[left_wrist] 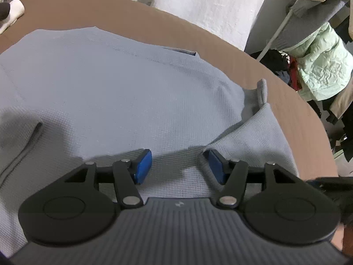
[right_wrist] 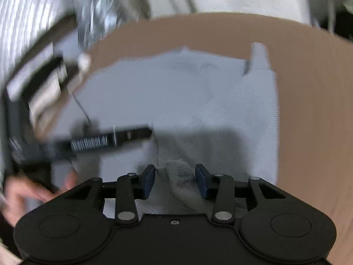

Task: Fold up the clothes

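A light blue-grey waffle-knit garment (left_wrist: 114,84) lies spread on a brown table (left_wrist: 154,19). Its sleeve (left_wrist: 260,132) is folded in along the right side, the cuff (left_wrist: 262,90) sticking up. My left gripper (left_wrist: 179,165) is open just above the garment's near part, blue pads (left_wrist: 144,165) apart, holding nothing. In the blurred right wrist view the same garment (right_wrist: 154,88) lies on the table (right_wrist: 308,88). My right gripper (right_wrist: 175,177) is open with a raised fold of the cloth (right_wrist: 181,174) between its pads. The left gripper's body (right_wrist: 106,141) shows to the left.
A white cloth-covered wall (left_wrist: 209,4) stands behind the table. A rack with hanging coats (left_wrist: 320,66) is at the right. A folded pale item (left_wrist: 13,13) lies at the table's far left corner. A hand (right_wrist: 22,196) shows at the lower left.
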